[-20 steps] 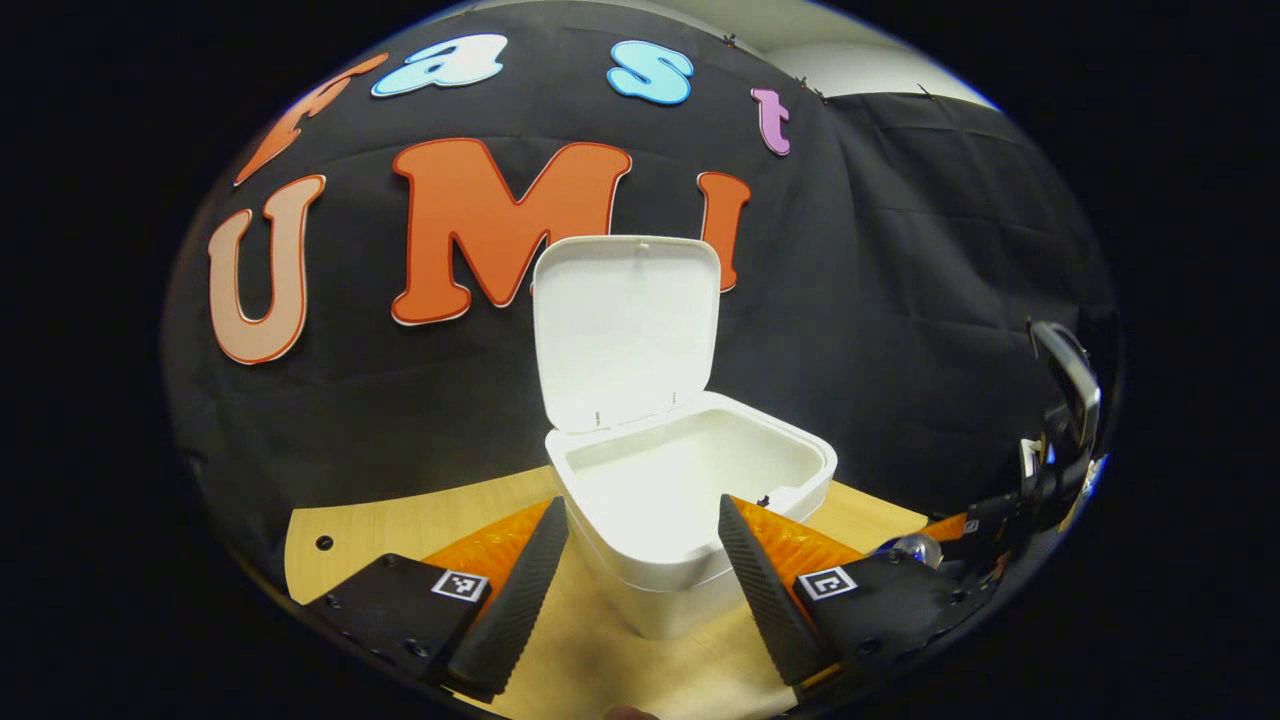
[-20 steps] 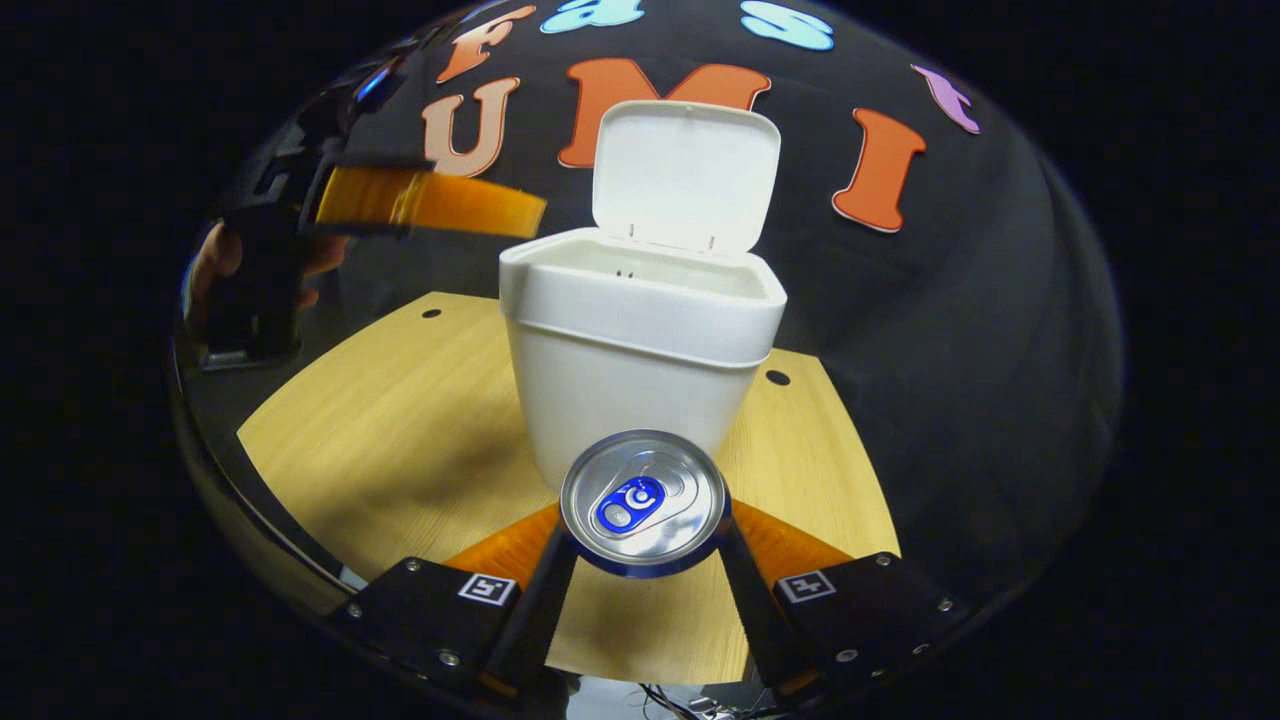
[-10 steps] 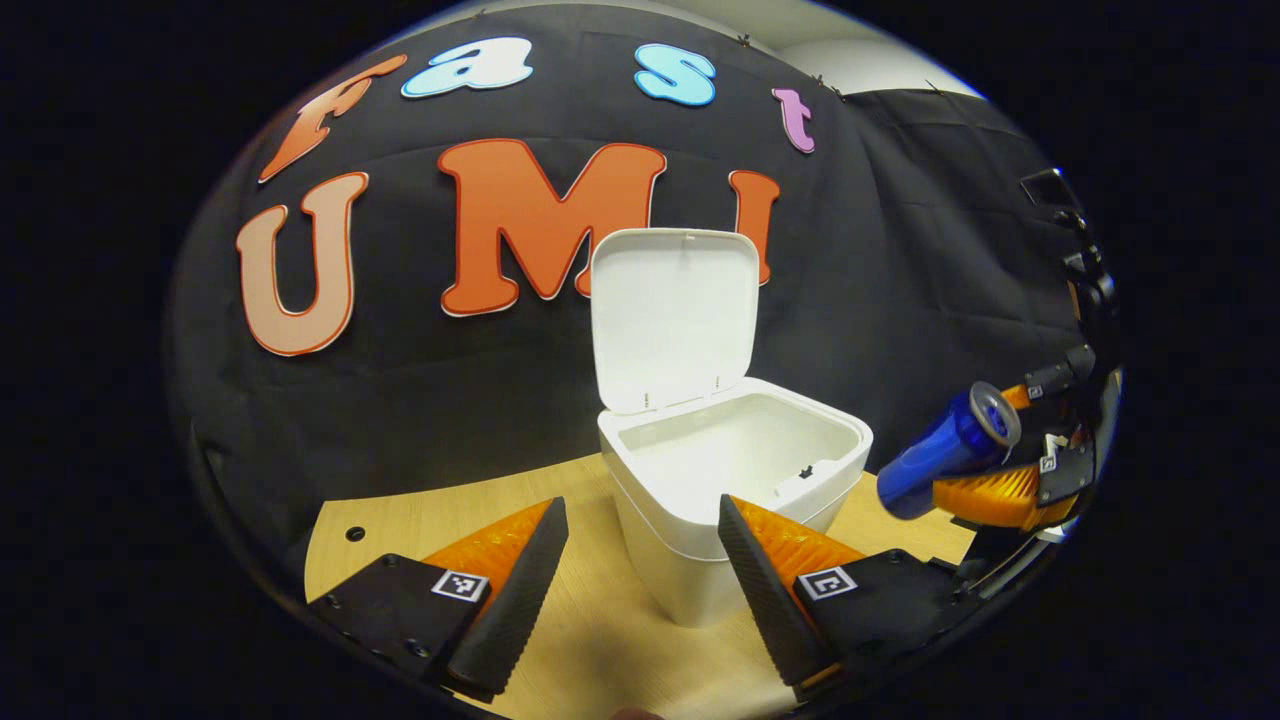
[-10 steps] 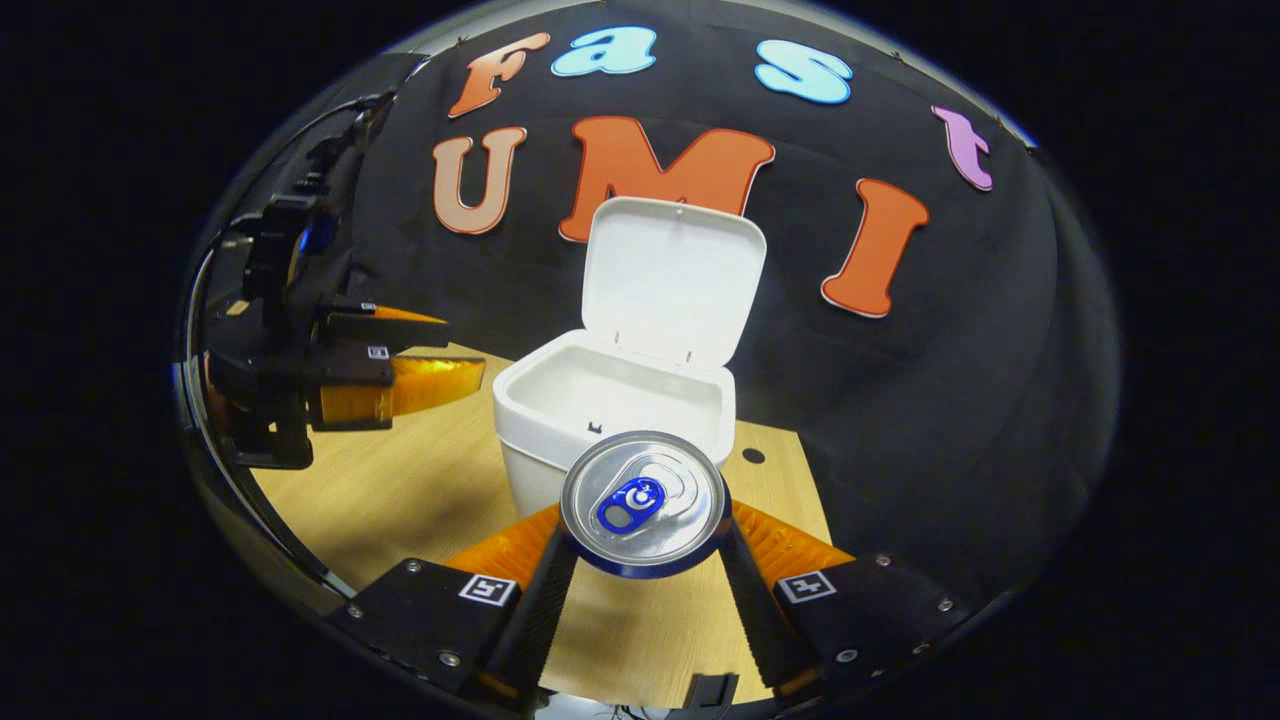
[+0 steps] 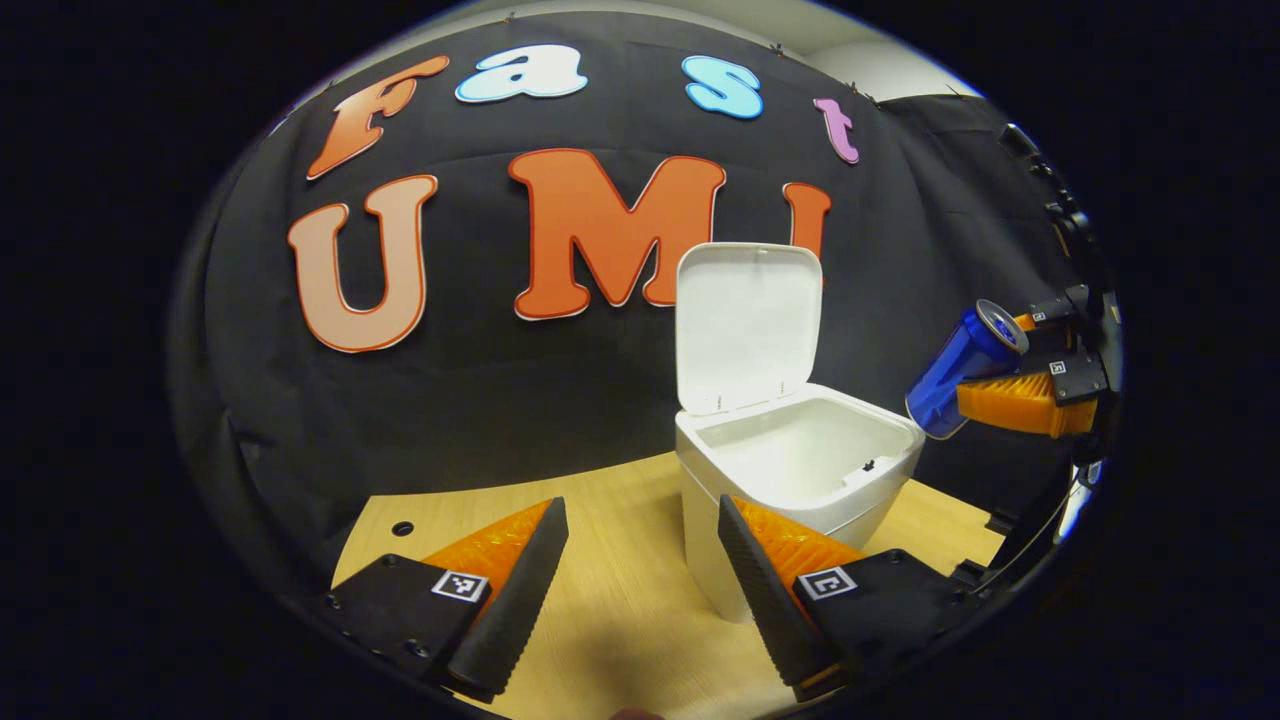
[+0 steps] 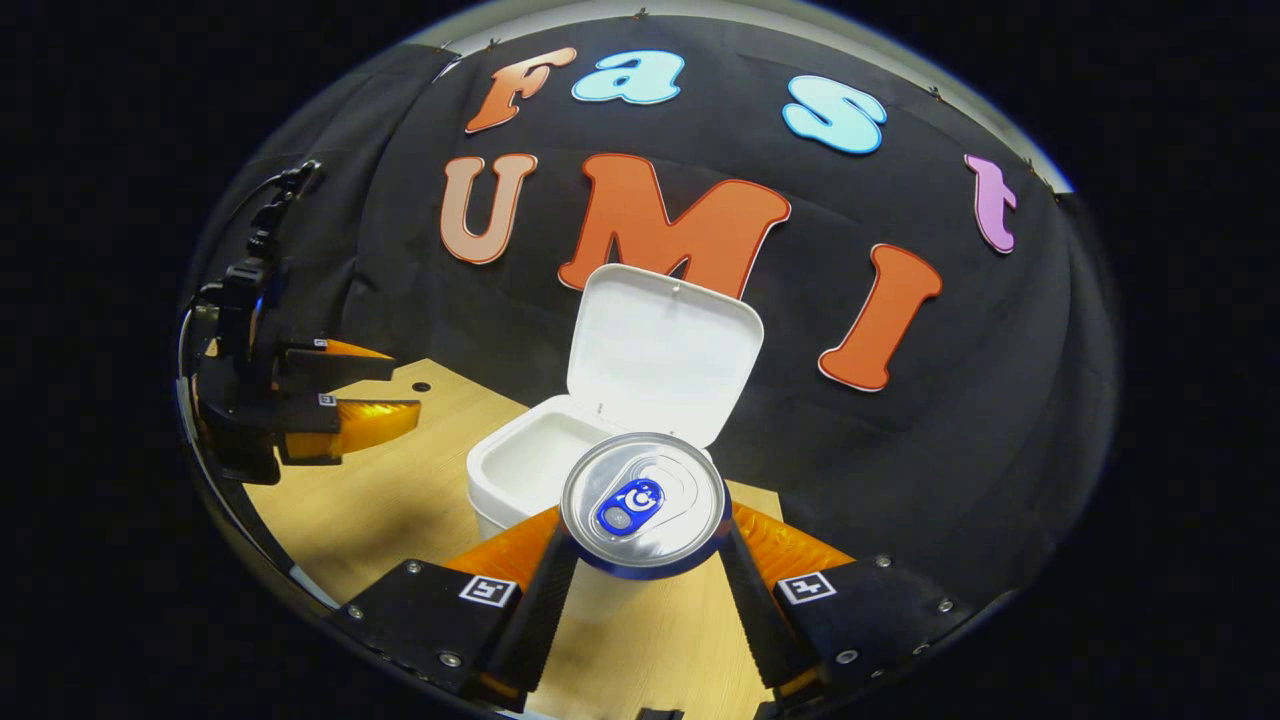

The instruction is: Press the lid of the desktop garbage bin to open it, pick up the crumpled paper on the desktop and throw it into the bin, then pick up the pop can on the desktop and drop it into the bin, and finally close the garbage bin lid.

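1. the garbage bin (image 6: 520, 470) stands on the worktop (image 5: 620, 600) with its lid (image 6: 660, 360) tipped up and open.
2. the right gripper (image 6: 640, 560) has its fingers clamped on the pop can (image 6: 643, 503), held in the air near the bin's rim and not yet over the mouth.
3. the left gripper (image 5: 640, 570) hangs off to the side, fingers spread on nothing.
4. the crumpled paper is likely inside the bin, though the inside is hard to read.
5. left to do: drop the can in, shut the lid.

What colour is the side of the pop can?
Blue; the pop can shows its side best in the left gripper view, held above the bin.
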`<control>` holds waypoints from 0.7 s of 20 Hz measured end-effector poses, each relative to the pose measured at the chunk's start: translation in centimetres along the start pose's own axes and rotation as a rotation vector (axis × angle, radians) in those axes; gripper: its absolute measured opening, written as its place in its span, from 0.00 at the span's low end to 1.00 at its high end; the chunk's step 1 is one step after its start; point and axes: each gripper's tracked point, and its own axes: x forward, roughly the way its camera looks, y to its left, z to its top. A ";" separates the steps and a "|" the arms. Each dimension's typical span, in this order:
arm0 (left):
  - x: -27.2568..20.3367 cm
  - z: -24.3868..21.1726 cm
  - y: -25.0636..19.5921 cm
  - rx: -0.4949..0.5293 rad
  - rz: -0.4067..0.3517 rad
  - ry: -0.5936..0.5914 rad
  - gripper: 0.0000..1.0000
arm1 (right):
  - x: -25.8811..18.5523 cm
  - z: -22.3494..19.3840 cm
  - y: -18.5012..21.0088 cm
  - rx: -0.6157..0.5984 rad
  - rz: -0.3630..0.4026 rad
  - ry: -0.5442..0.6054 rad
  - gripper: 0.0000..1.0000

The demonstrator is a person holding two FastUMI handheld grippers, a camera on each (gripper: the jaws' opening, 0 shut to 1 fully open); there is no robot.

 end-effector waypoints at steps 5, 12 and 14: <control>-1.4 -1.2 2.9 -0.006 0.085 0.017 0.96 | 2.9 0.5 -1.0 0.018 -0.004 0.005 0.80; -2.3 -2.4 5.4 -0.035 0.159 0.035 0.96 | 5.6 -1.3 -0.4 0.007 0.018 0.066 0.80; -2.5 -2.7 5.6 -0.037 0.166 0.042 0.96 | 6.3 -2.1 -0.1 -0.001 0.022 0.091 0.80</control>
